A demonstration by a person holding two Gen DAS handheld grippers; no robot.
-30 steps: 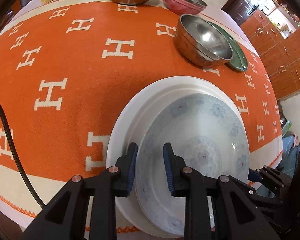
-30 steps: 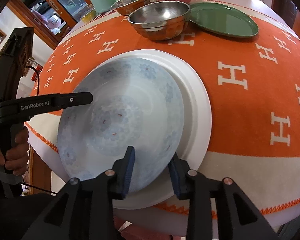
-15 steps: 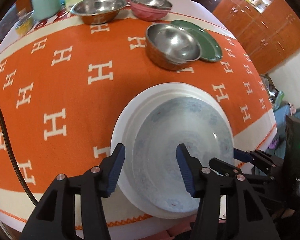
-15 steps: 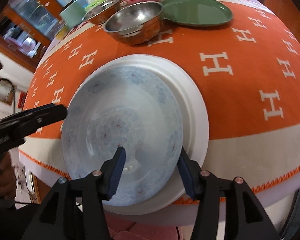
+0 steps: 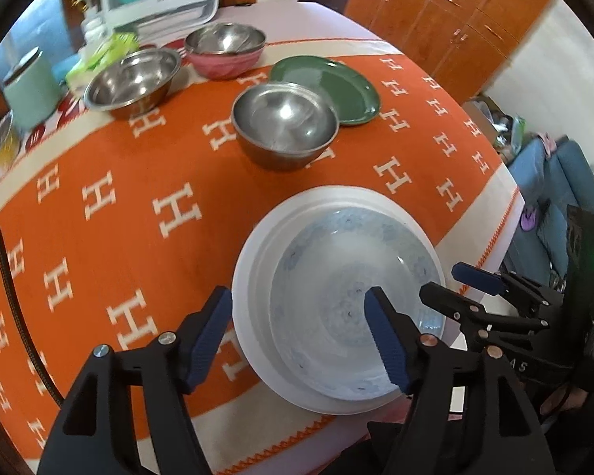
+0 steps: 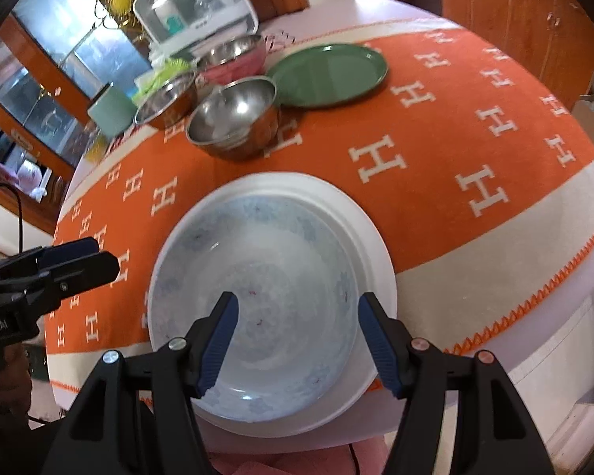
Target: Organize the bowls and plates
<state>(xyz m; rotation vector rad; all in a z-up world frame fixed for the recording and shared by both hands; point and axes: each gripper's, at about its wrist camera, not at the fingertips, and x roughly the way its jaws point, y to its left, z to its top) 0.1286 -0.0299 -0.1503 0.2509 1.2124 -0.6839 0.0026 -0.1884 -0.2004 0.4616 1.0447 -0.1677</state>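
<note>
The right gripper [image 6: 297,340] hung above the near rim of the pale blue patterned plate [image 6: 257,297], its blue-padded fingers [image 6: 219,342] spread wide and touching nothing. That plate sat inside a larger white plate [image 6: 372,249] on the orange cloth [image 6: 455,126]. Farther back stood a steel bowl [image 6: 233,116] beside a green plate [image 6: 328,73]. The left gripper [image 6: 67,265] poked in from the left edge
</note>
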